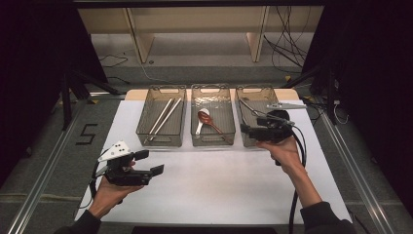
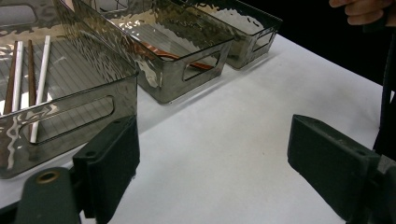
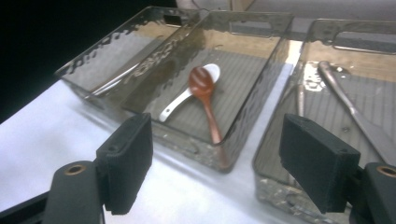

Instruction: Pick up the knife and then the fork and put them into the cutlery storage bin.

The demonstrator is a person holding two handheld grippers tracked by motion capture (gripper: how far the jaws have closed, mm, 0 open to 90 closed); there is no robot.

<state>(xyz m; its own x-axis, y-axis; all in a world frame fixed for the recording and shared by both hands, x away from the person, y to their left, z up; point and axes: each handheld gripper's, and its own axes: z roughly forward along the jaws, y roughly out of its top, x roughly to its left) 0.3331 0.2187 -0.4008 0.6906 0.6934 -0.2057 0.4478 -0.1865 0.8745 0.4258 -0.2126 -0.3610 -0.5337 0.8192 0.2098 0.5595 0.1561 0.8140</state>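
The left gripper [image 1: 146, 163] hovers low over the white table [image 1: 219, 180], jaws wide apart and empty. Beyond its left jaw stands the bin [image 2: 60, 93] with chopsticks [image 2: 39, 79]. The right gripper [image 3: 217, 154] also has its jaws apart, holding nothing. Just past them lie a red spoon [image 3: 208, 100] and a white spoon [image 3: 184, 98], crossed in the middle bin [image 3: 243, 119]. Past the right jaw, metal utensils [image 3: 348, 105] rest in the next bin [image 3: 275, 154].

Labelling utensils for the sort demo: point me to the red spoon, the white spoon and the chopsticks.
red spoon [image 3: 202, 85]: right gripper view, on its bowl, lying over the white one.
white spoon [image 3: 173, 105]: right gripper view, mid-handle.
chopsticks [image 1: 164, 116]: high view, middle of the bundle in the left bin.
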